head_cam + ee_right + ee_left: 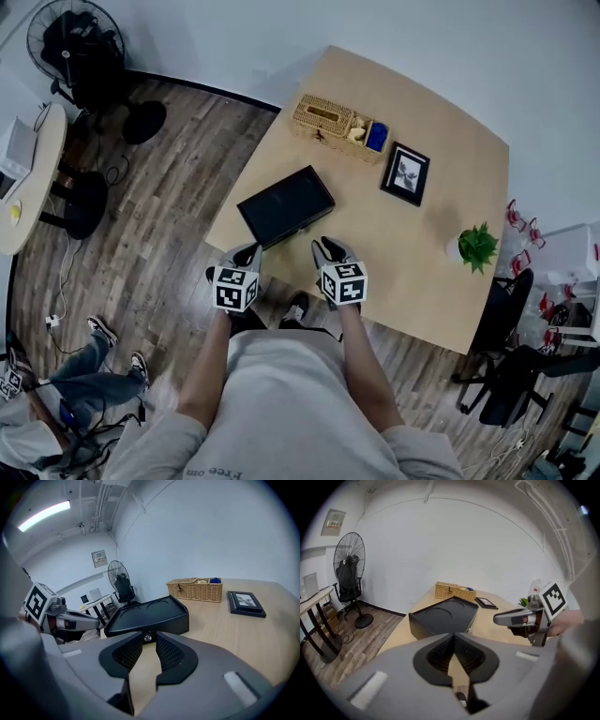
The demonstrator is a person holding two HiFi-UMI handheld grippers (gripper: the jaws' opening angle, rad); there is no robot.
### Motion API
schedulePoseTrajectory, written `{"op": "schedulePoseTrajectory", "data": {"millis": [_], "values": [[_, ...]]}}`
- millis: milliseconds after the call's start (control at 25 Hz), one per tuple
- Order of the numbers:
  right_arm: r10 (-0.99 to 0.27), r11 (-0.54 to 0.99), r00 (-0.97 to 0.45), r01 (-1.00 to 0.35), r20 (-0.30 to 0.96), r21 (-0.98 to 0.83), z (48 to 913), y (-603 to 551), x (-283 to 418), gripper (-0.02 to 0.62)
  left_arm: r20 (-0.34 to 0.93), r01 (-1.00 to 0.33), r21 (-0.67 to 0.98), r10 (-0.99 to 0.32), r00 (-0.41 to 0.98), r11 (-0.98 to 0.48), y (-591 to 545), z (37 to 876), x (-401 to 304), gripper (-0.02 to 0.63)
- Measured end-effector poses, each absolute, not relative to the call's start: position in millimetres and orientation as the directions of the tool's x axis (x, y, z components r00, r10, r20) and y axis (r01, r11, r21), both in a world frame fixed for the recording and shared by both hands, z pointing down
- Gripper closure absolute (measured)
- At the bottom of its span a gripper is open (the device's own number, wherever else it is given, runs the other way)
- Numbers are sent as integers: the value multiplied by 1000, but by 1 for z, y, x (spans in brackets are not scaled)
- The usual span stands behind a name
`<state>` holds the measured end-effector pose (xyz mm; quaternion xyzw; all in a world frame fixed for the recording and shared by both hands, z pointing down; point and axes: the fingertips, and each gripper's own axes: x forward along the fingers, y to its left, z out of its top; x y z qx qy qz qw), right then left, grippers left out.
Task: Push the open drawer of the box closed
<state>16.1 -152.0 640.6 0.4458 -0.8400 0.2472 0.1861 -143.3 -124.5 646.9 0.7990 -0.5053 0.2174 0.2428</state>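
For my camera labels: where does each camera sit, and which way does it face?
Head view: on the person's head, steeply down at the light wooden table; forearms, left gripper, right gripper show.
Left gripper view: on the left gripper, toward the flat black box; its closed jaws, right gripper show.
Right gripper view: on the right gripper, toward the box; its parted jaws, left gripper show.
Shared: all show the box and woven wicker basket.

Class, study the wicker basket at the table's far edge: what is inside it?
The wicker basket shows a blue object and pale objects in its open end; its woven lid covers the rest.
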Motion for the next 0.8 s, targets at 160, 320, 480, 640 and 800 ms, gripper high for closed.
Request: {"op": "schedulePoseTrajectory", "data": {"millis": [160,320,480,640,800], "values": [[-654,500,-544,-832,526,-240,639,-152,15,511,575,-912,168,-714,400,-375,-119,641,-133,554],[-658,499,-545,-832,519,-240,636,-153,15,523,565,-914,158,-724,394,-374,-124,636,-133,554],[-669,494,-542,-835,508,-241,633,-155,18,550,571,-917,159,-724,389,-367,-123,638,-132,554],[-680,488,-561,-827,472,-280,629,-161,18,594,571,-920,164,-726,383,-357,-124,640,-132,554],[-674,494,-571,-820,469,-289,629,-162,16,594,570,-922,159,-730,377,-352,-126,639,-133,554]]}}
